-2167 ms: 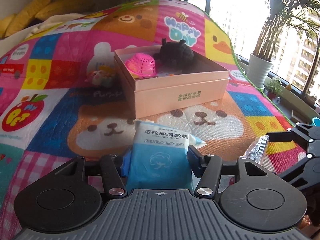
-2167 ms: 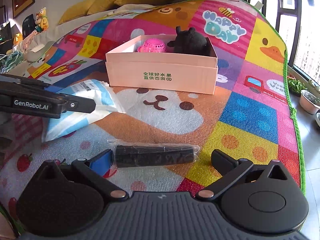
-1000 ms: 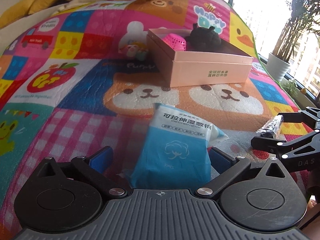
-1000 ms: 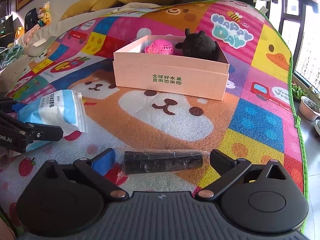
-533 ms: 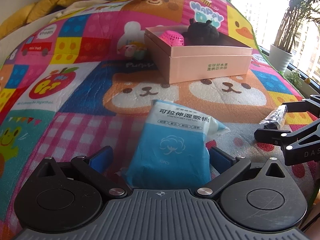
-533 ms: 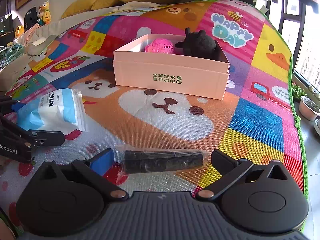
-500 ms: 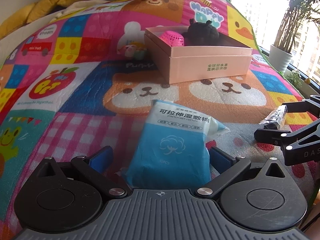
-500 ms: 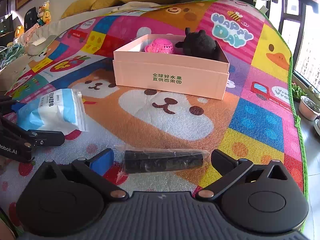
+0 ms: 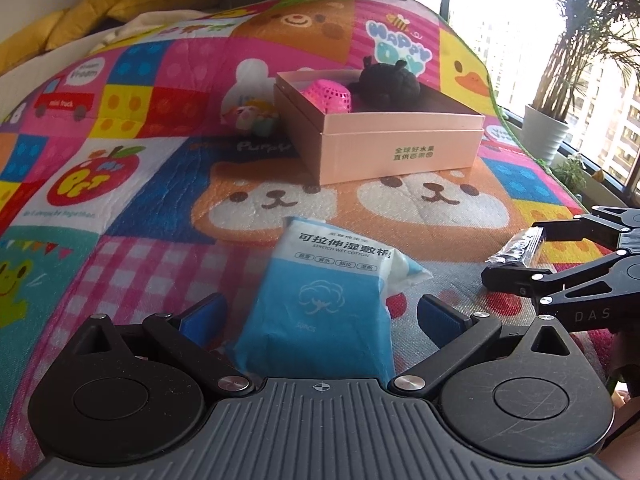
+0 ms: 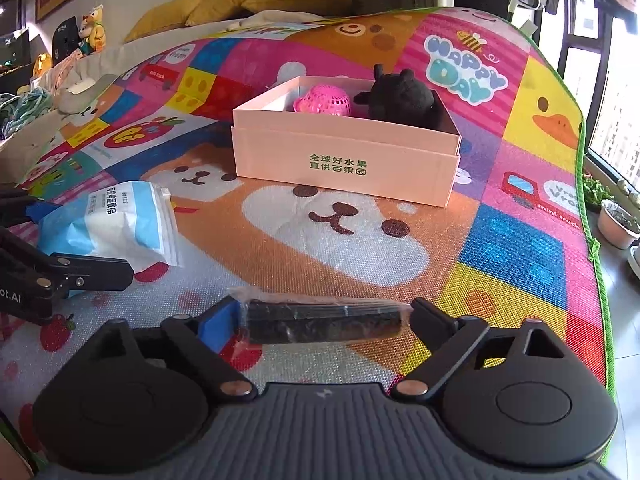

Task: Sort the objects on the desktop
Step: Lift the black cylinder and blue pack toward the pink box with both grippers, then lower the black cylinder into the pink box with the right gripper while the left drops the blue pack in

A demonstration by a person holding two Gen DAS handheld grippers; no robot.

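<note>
Wrap on the black roll (image 10: pixel 324 320) may crumple and slip as the right gripper (image 10: pixel 320 318) closes endwise; left gripper (image 9: pixel 320 316), spread, straddles the pack (image 9: pixel 324 296) untouched.

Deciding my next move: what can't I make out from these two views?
- Box floor: near wall hides it, both views.
- Black plush: lower part behind box wall.
- Small toy: too small, left view only.
- Black roll: wrapper blurs contents; right gripper contact unclear.

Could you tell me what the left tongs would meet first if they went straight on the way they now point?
Most likely the blue cotton-pad packet, lying on the play mat between the left tongs' open jaws, though depth is hard to judge.
</note>
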